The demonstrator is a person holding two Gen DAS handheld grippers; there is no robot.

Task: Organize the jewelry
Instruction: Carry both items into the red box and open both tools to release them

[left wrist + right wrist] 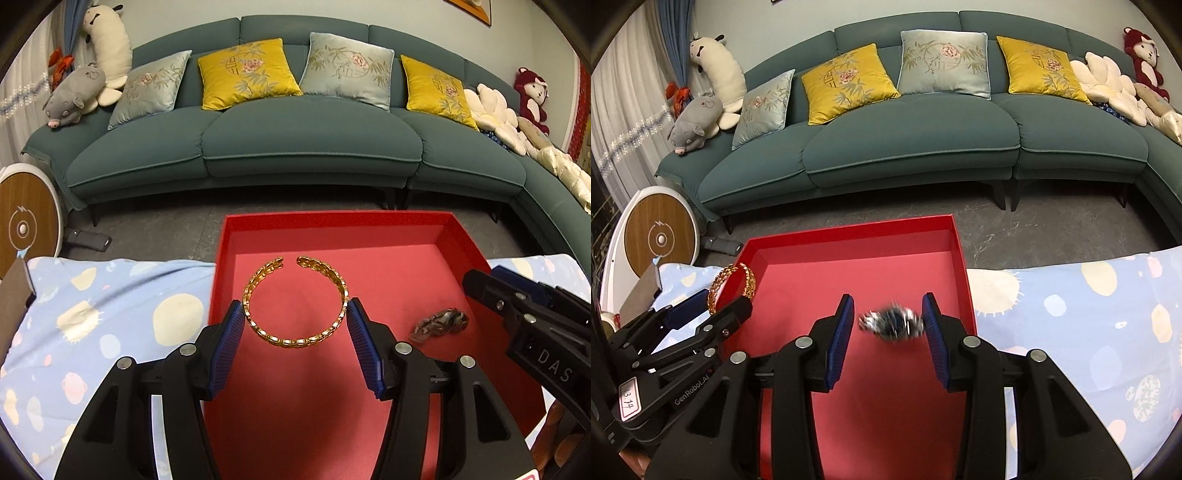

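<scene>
I have a gold bangle (295,301) clamped across its width between the blue pads of my left gripper (295,314), its open ends pointing away from me, and it hangs above the floor of a red tray (458,236), seemingly clear of it. In my right gripper (888,321) I am holding a small silvery piece with dark blue stones (892,324), perhaps a watch or a bunched chain; it is blurred, so I cannot name it for certain. The right pad touches it, the left pad sits just beside it, and I judge it gripped. From the left camera the same piece shows low over the tray's right half, so close to the floor that I cannot tell whether it rests there or is carried. The tray is otherwise bare, with shallow upright walls, and stands on a pale blue cloth (110,314) printed with cream spots. Beyond that are a grey floor and a long teal sofa (295,147) with yellow and silver cushions and soft toys at both ends. I judge this the placing step: both pieces are over the tray, neither released. Next, I should lower each until it rests, keep them well apart, then open the jaws gently so nothing rolls.
</scene>
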